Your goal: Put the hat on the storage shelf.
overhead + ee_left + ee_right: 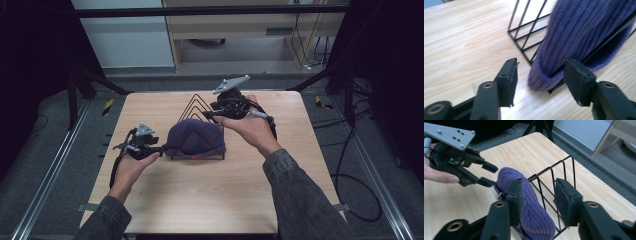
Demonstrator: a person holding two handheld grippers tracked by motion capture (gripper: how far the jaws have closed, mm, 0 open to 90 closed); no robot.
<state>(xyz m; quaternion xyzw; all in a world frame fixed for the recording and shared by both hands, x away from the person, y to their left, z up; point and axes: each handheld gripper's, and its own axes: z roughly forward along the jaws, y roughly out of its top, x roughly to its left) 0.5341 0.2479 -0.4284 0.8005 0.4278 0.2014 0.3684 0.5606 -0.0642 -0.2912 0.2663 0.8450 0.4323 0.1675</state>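
Note:
A purple knit hat (195, 140) hangs over a black wire rack (200, 102) in the middle of the wooden table (200, 200). My left gripper (162, 148) lies low at the hat's left edge. In the left gripper view its jaws (540, 67) stand apart, and the hat's brim (544, 80) and a rack wire sit between them without being pinched. My right gripper (210, 116) is at the hat's far right side. In the right gripper view it (537, 192) is open over the hat (531, 212) and the rack (564, 165), with the left gripper (489, 173) beyond.
The table has bare wood in front of the rack and on both sides. Metal rails run along the floor left and right, a tripod leg stands behind the far edge, and cables trail on the floor at right.

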